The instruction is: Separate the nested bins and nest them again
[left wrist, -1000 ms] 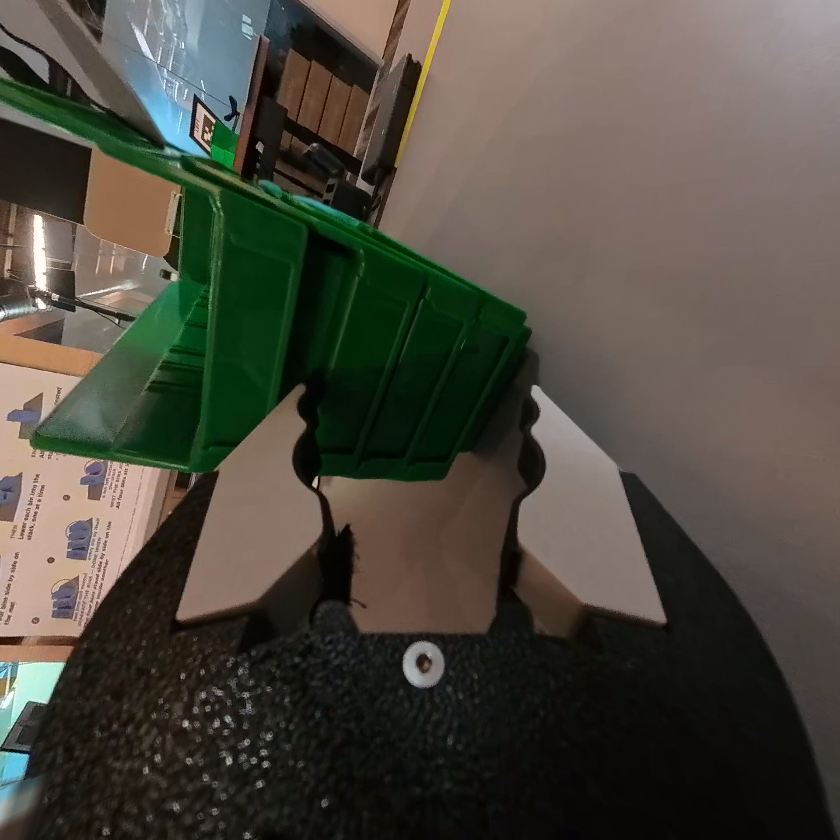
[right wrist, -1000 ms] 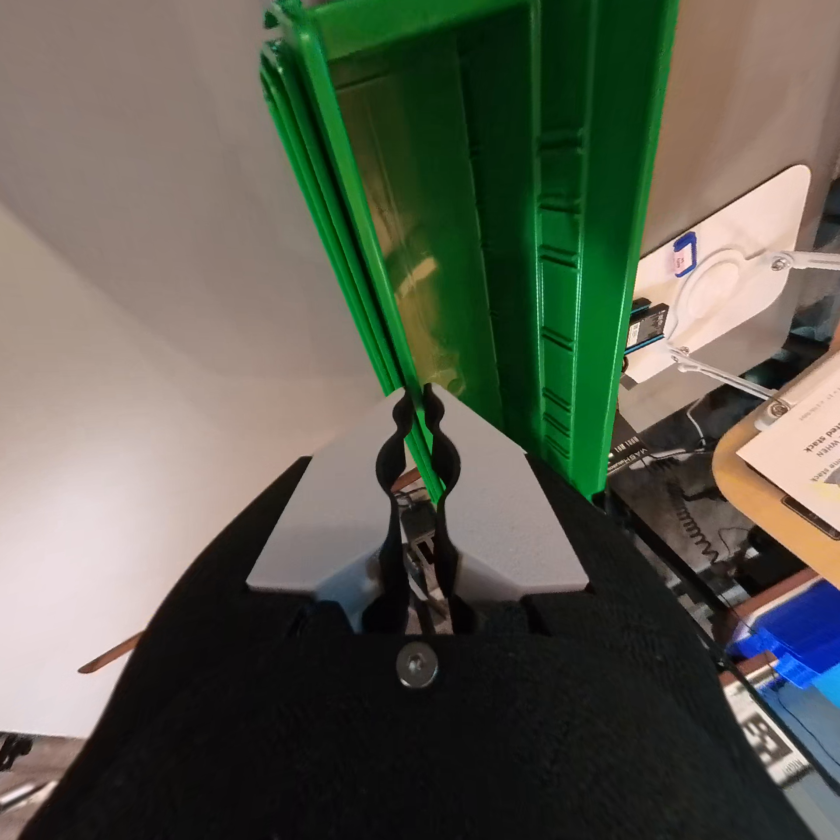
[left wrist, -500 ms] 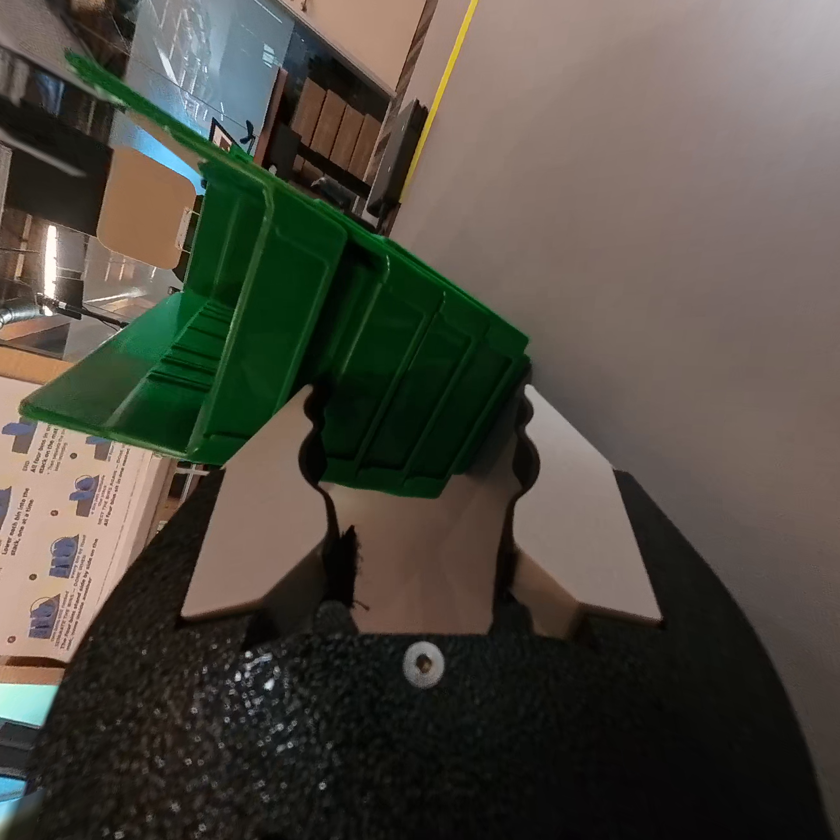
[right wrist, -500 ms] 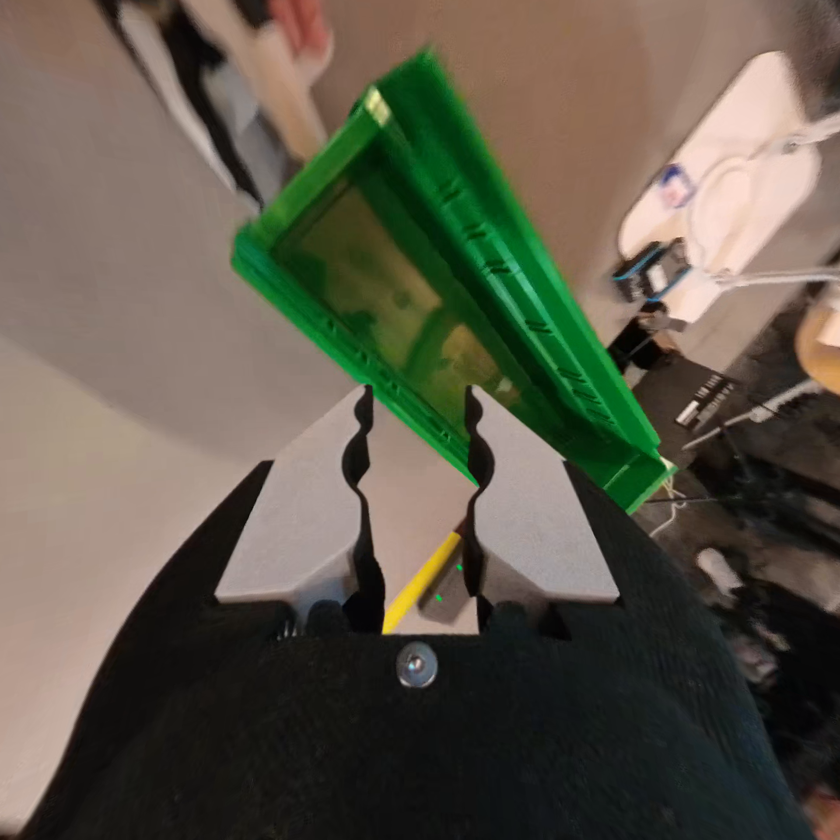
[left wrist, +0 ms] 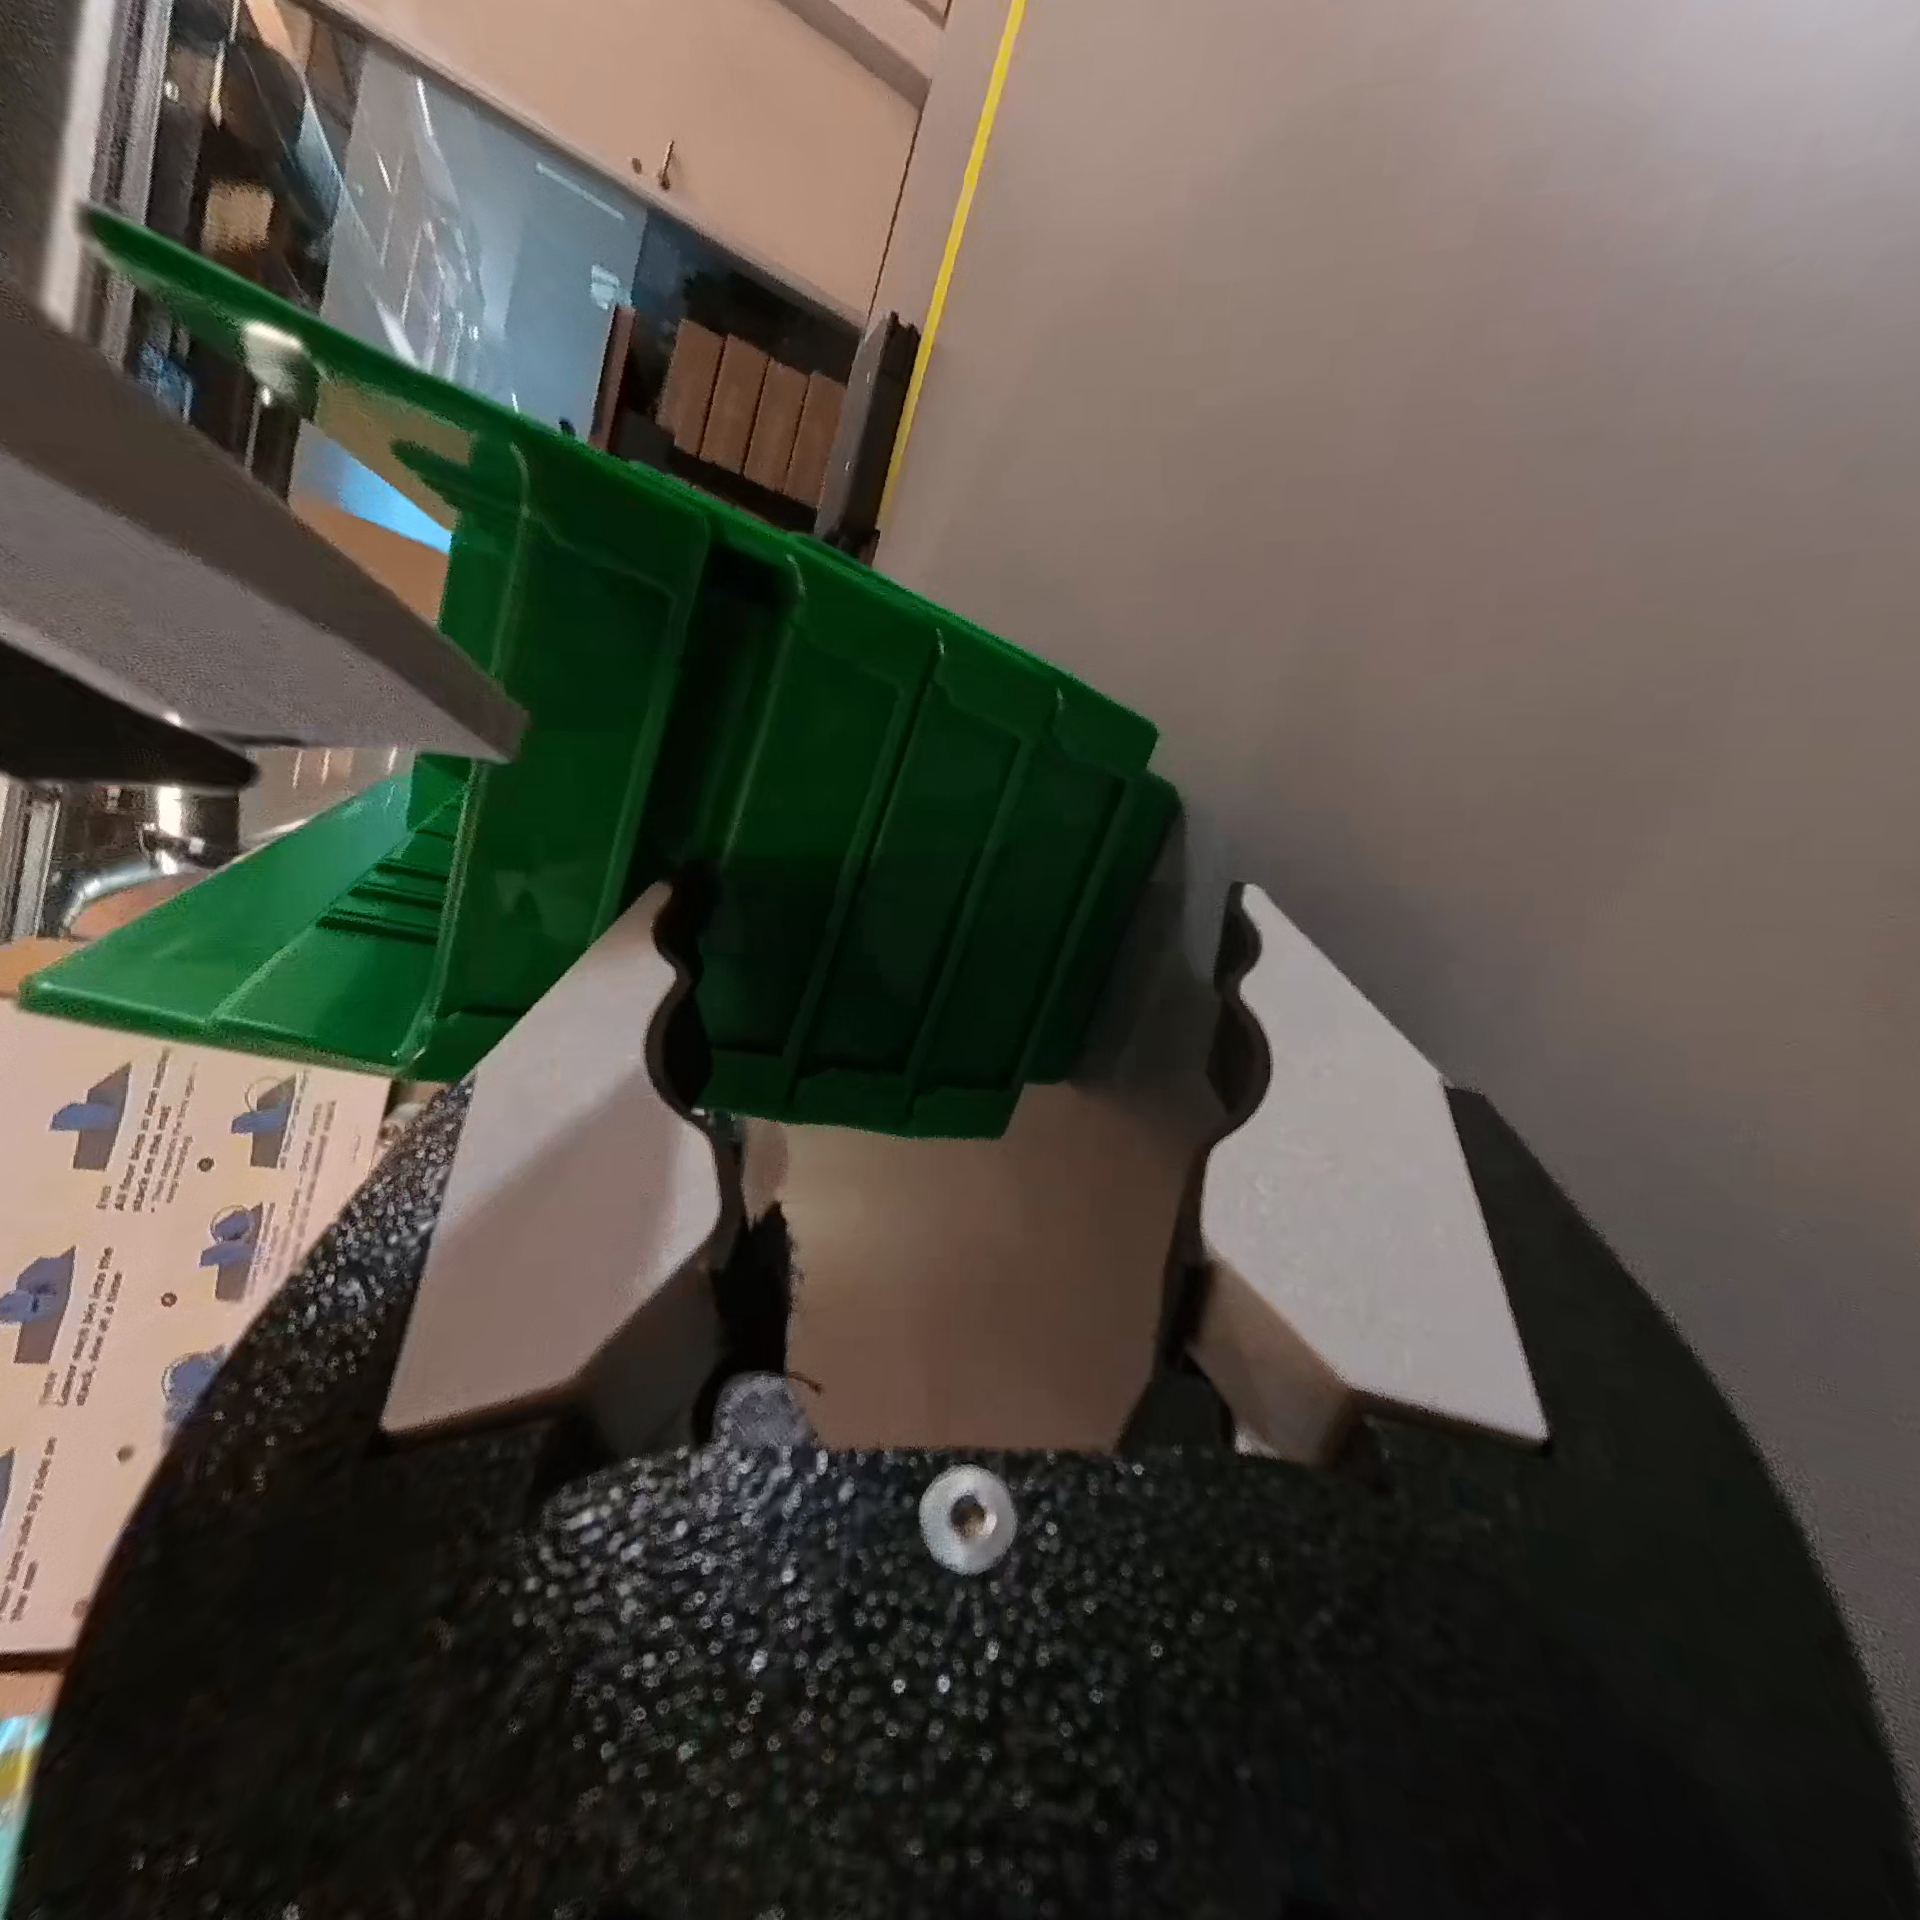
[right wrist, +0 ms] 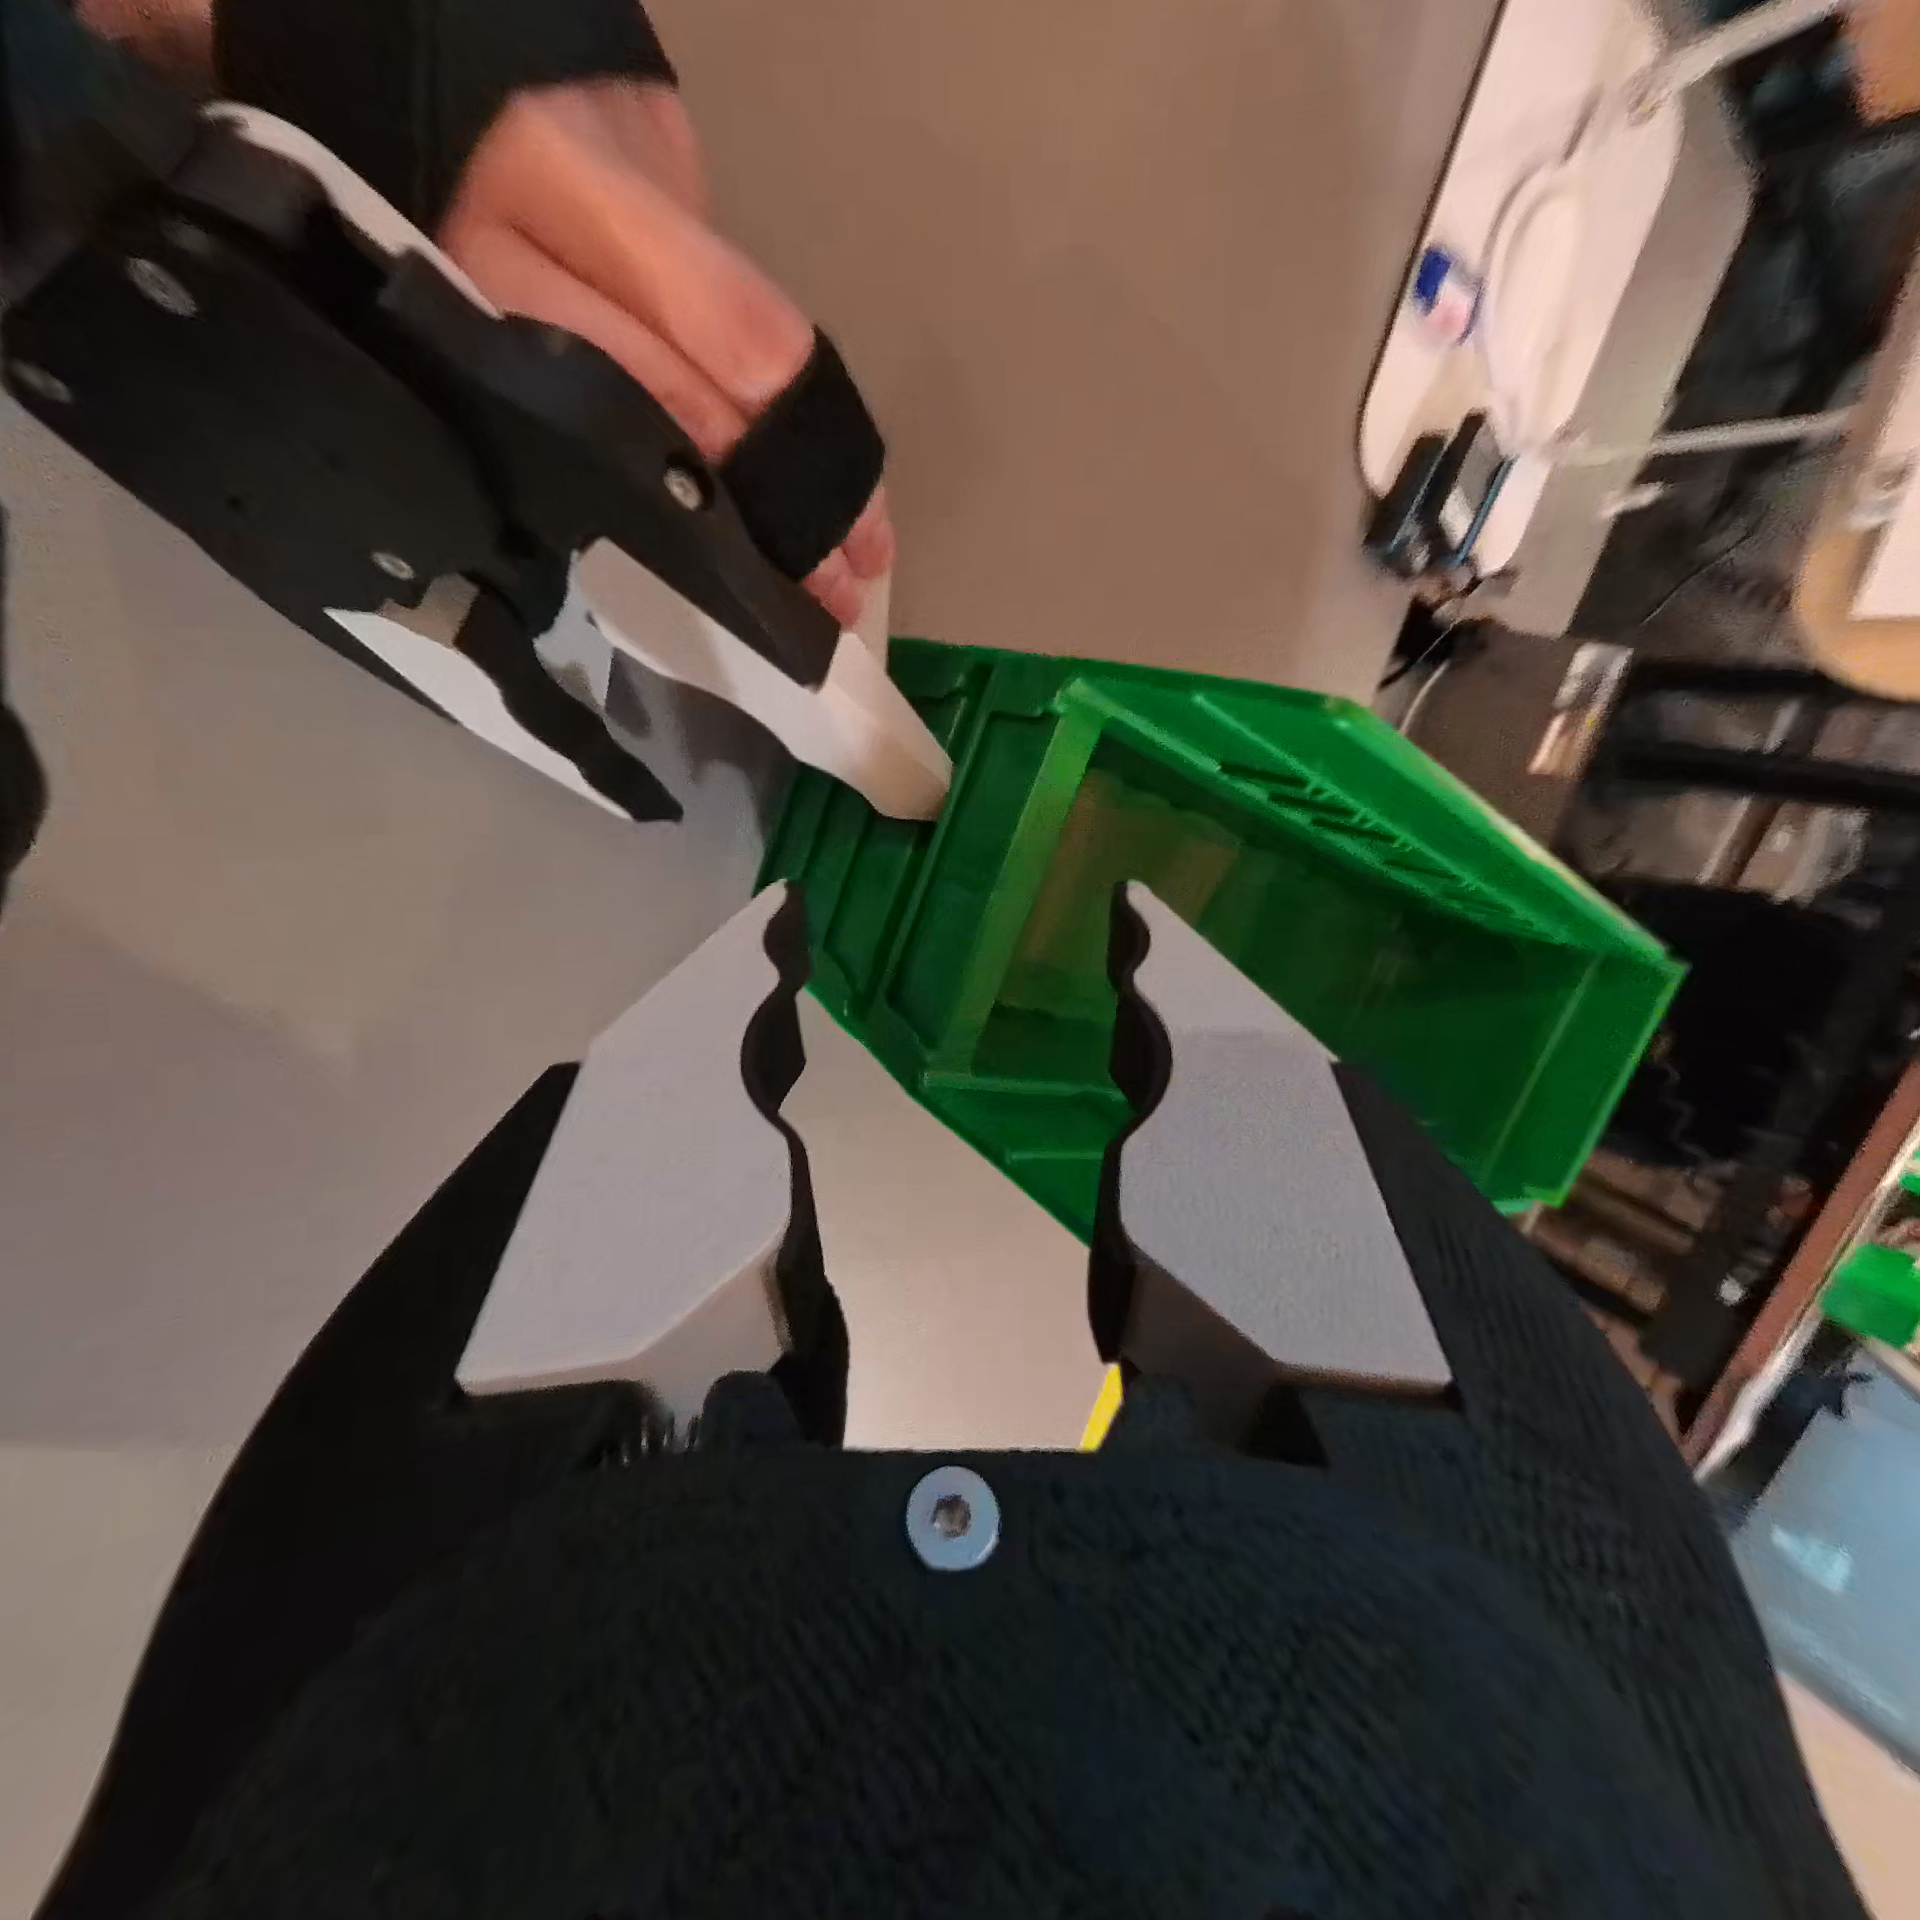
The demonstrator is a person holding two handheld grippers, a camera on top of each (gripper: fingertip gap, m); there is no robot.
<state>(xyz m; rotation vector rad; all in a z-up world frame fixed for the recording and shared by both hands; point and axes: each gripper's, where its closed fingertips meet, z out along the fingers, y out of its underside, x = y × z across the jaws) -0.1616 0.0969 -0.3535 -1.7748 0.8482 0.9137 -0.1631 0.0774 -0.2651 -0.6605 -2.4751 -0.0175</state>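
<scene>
A stack of nested green bins [left wrist: 831, 831] lies tilted against the grey table [left wrist: 1455, 623]. My left gripper [left wrist: 951, 904] grips the stack's closed end, one finger on each side. In the right wrist view the stack [right wrist: 1299, 935] points its open mouth to the right, past the table edge. The left gripper [right wrist: 779, 800] shows there with one finger [right wrist: 883, 748] pressed on the stack's side. My right gripper [right wrist: 951, 904] is open and empty, just in front of the stack. One of its grey fingers [left wrist: 260, 623] shows blurred in the left wrist view.
A gloved hand [right wrist: 644, 260] holds the left gripper. A sheet with blue pictures [left wrist: 125, 1247] stands at the left. A yellow line [left wrist: 956, 260] runs along the table's far edge. A white device with cables [right wrist: 1538, 260] and dark clutter lie beyond the table.
My right gripper has let go of the bin rim, opened and pulled back. The stack has swung from upright to slanted in its view. The left gripper keeps its hold.
</scene>
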